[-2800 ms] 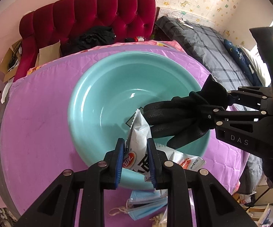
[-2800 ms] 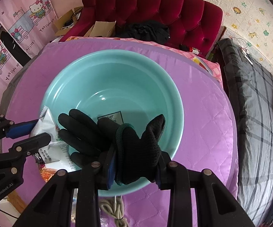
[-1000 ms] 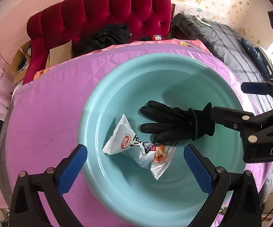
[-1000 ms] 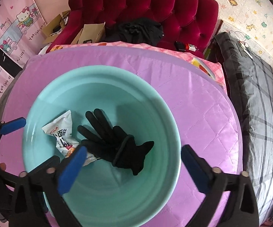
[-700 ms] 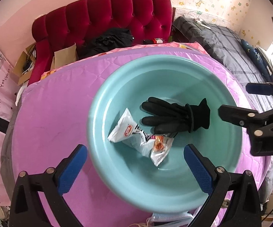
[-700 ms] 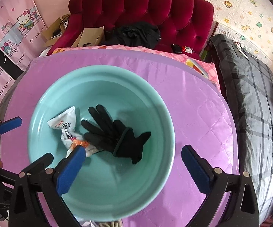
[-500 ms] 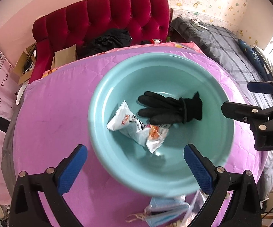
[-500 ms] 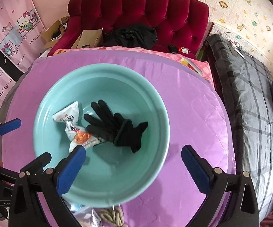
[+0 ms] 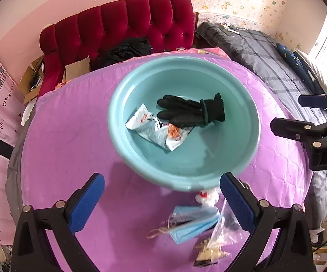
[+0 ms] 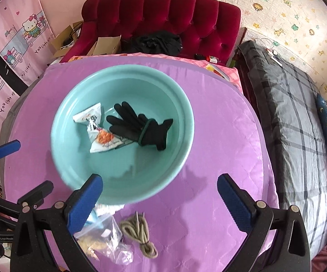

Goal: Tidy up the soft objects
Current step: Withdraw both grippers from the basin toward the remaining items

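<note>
Both claws (image 9: 161, 195) (image 10: 159, 195) gaping, empty. You're facing limp pale-blue pleated face mask (image 9: 191, 223), near teal basin (image 9: 140, 170): light, floppy; pinch folded middle.

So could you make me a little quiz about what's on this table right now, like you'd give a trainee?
1. True or false: the black glove lies inside the teal basin.
2. Which item sits on the purple tablecloth outside the basin, nearest the right gripper?
A. the snack packet
B. the coiled beige cord
C. a red cup
3. Fill in: the left gripper has its fingers spread ____ and grips nothing.

Key
1. True; it partly overlaps the snack packet.
2. B.
3. Open; the blue face mask lies on the cloth just below it.
</note>
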`<state>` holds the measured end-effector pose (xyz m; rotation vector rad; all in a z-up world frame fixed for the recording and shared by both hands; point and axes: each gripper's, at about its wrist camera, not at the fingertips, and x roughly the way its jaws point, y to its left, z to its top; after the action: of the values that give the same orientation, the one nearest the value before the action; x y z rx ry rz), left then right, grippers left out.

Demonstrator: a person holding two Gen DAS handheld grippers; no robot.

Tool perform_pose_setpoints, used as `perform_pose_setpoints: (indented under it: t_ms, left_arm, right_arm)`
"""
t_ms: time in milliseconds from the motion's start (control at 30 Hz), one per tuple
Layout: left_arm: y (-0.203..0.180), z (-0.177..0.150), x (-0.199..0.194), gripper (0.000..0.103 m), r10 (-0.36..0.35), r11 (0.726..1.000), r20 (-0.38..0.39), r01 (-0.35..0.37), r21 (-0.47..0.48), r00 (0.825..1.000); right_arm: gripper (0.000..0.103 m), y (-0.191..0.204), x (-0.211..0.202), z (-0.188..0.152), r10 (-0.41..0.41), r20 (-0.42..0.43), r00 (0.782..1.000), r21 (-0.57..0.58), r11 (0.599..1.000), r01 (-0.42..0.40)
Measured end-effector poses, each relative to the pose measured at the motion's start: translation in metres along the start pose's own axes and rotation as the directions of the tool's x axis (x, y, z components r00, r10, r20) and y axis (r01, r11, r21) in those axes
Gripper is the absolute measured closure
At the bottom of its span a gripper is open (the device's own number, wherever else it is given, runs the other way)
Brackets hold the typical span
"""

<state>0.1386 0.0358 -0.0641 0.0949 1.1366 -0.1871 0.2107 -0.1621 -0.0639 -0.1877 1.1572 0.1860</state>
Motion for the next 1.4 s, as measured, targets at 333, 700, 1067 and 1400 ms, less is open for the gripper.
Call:
perform_pose_setpoints:
  t_ms: [333, 700, 1067, 1400]
  left_arm:
    - [-0.009, -0.033, -0.014, 0.000, -0.012, 1.000, 0.004, 0.012, 0.011, 1.000]
    - [-0.020, -0.081, -0.018, 0.000, -0.036, 0.999, -0.018, 0.036, 0.025, 0.999]
    - [-0.028, -0.116, -0.011, 0.000, -0.029, 0.999, -0.036, 0.031, 0.038, 0.999]
    - [-0.044, -0.147, 0.000, 0.000, -0.047, 0.997, -0.065, 0.051, 0.060, 0.997]
  right_arm:
    - [0.000, 0.000, -0.014, -0.036, 0.001, 0.001, 1.000, 0.030, 1.000, -0.001]
    - [0.000, 0.005, -0.016, -0.082, 0.008, -0.019, 1.000, 0.031, 0.999, -0.007]
    - [0.000, 0.015, -0.011, -0.117, -0.002, -0.030, 1.000, 0.012, 1.000, 0.003]
    - [0.000, 0.026, 0.010, -0.146, 0.017, -0.071, 0.997, 0.001, 1.000, -0.017]
